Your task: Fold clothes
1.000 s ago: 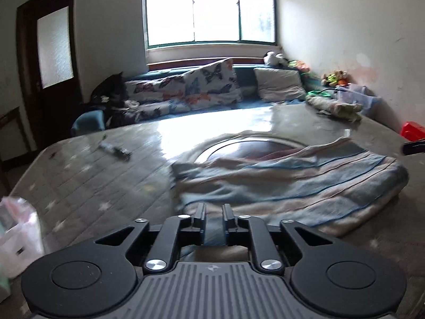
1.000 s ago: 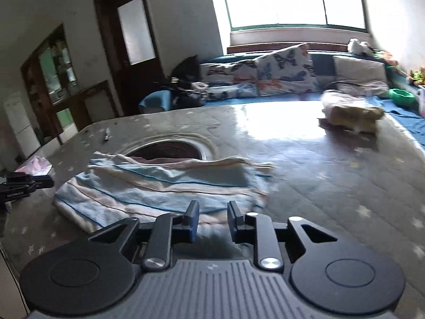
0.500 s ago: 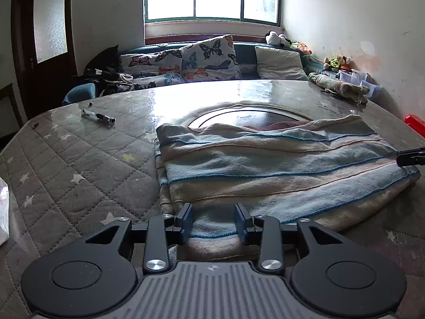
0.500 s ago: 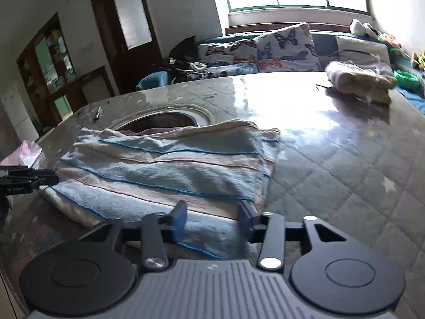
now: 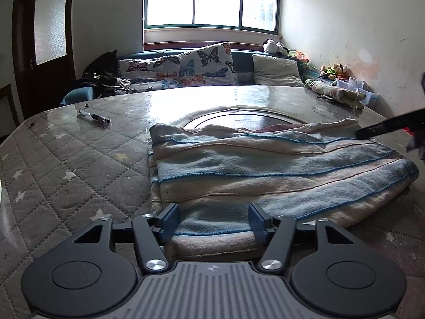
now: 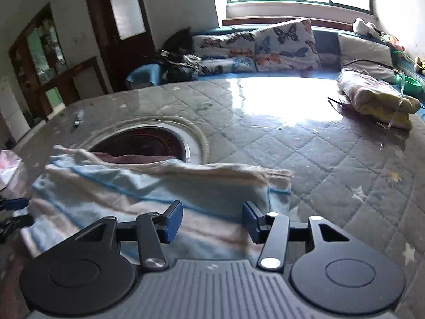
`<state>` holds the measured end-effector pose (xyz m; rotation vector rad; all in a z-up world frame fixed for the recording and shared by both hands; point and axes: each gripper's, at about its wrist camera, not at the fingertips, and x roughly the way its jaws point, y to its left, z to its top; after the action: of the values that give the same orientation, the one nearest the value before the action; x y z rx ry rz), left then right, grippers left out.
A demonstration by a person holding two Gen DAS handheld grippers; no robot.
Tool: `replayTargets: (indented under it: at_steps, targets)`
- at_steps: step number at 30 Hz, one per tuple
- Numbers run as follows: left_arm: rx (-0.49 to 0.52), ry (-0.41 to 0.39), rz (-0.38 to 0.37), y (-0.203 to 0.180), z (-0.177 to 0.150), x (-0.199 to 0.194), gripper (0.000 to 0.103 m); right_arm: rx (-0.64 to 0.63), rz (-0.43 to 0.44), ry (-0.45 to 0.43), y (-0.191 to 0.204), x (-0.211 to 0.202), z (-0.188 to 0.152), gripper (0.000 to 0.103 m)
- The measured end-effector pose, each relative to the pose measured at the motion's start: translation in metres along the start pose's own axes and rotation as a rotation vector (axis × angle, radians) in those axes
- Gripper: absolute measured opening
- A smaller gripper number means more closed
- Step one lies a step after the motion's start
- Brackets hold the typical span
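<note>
A folded cloth [image 5: 265,170] with blue, cream and pink stripes lies flat on the quilted table [image 5: 66,159]. My left gripper [image 5: 213,219] hovers over its near left edge. Its jaws are opening, with the cloth under and between them and the pads off it. In the right wrist view the same cloth [image 6: 132,194] appears blurred. My right gripper [image 6: 212,220] stands open over its near right corner, gripping nothing. One right finger [image 5: 385,127] shows at the left view's right edge. The left gripper's blue pad [image 6: 13,203] shows at the right view's left edge.
A round recess [image 6: 148,143] in the table lies just beyond the cloth. A pen [image 5: 93,118] rests at far left. Another folded bundle [image 6: 372,98] sits at the far right. A sofa with butterfly cushions [image 5: 202,66] lines the window wall. A pink-white bag [image 6: 8,164] is at left.
Both grippers have sunk toward the table and widened their jaws, letting go of the cloth's near edge. The cloth has settled flat. The right gripper has shifted sideways.
</note>
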<state>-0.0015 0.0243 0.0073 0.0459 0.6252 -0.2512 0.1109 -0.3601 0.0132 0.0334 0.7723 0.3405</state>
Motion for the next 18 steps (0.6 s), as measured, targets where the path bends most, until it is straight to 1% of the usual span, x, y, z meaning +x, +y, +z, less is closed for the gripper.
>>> replayTargets:
  at_steps: [3,5,7,11,14,18]
  targets:
    - [0.004,0.000,-0.007,-0.001,-0.001,0.001,0.070,0.020,-0.044,0.017,-0.004,0.012,0.007,0.045]
    - [0.003,0.000,-0.016,-0.001,-0.001,0.001,0.073,0.029,-0.068,0.014,-0.003,0.014,0.010,0.045]
    - [0.002,0.000,-0.023,-0.002,-0.001,0.001,0.076,0.022,-0.085,0.005,0.002,0.014,0.013,0.045]
    - [-0.003,-0.001,-0.032,-0.002,-0.001,0.001,0.078,-0.006,-0.084,0.013,0.015,0.021,0.017,0.045]
    - [-0.010,-0.003,-0.039,-0.001,-0.001,0.000,0.079,-0.028,-0.121,0.031,0.022,0.036,0.019,0.045]
    - [-0.018,-0.005,-0.049,0.000,-0.001,-0.001,0.081,-0.023,-0.143,0.021,0.026,0.047,0.022,0.049]
